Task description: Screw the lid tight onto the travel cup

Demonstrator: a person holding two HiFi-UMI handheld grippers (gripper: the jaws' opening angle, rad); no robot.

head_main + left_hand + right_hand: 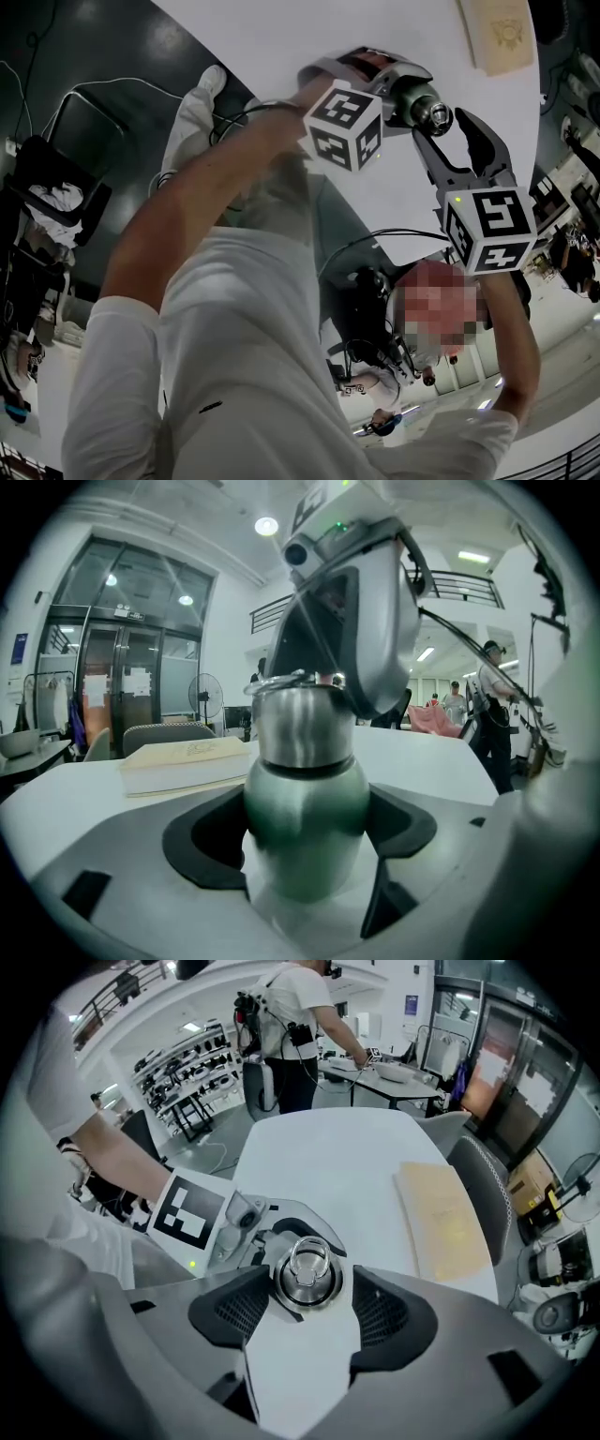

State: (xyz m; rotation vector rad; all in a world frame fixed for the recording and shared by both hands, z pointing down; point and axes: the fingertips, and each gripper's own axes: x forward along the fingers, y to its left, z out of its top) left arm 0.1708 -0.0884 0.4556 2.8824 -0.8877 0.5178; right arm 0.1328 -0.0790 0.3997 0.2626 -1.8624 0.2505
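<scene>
The travel cup (305,827) has a green body and a steel lid (302,728) with a ring handle on top. My left gripper (305,860) is shut on the green body and holds the cup above the white table (281,37). In the right gripper view the lid (307,1274) is seen from above, sitting on the cup between the jaws of my right gripper (309,1288). Those jaws stand wide, with a thin gap at the right pad, so they are open around the lid. In the head view the lid (436,115) points toward the right gripper (448,127).
A tan book (500,33) lies on the far part of the table, also seen as the book (445,1222) right of the cup. A grey chair (478,1185) stands by the table edge. A person (291,1026) stands beyond the table.
</scene>
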